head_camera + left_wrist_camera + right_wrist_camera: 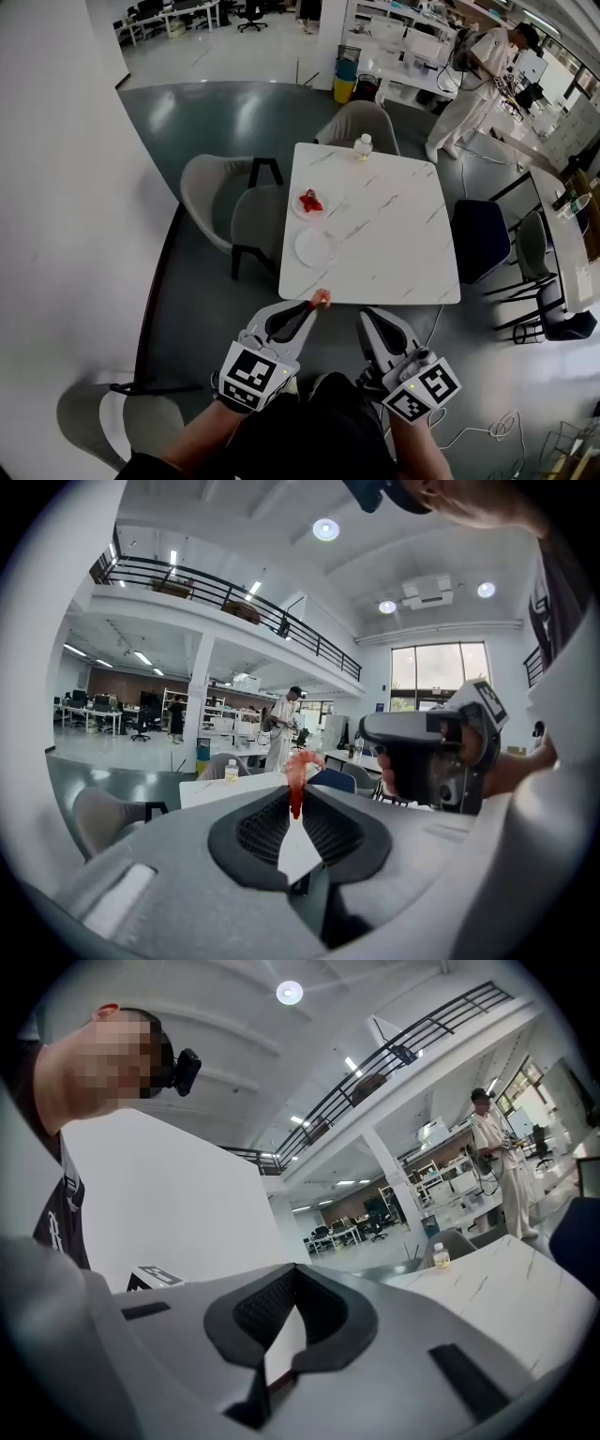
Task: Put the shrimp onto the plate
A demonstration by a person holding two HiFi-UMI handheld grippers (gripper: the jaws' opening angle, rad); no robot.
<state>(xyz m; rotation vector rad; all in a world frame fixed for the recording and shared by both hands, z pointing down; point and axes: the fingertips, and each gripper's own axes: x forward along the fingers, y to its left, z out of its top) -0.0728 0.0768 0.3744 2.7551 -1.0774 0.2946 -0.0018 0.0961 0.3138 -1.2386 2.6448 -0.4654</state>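
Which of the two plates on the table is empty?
The nearer plate, bare white; the farther plate holds red shrimp.

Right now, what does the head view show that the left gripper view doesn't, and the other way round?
Only the head view shows two plates on the table: a loaded plate holding red pieces, and an empty plate. Only the left gripper view shows the balcony railing and ceiling lights. Both show the left gripper shut on a shrimp, the bottle and a standing person in white.
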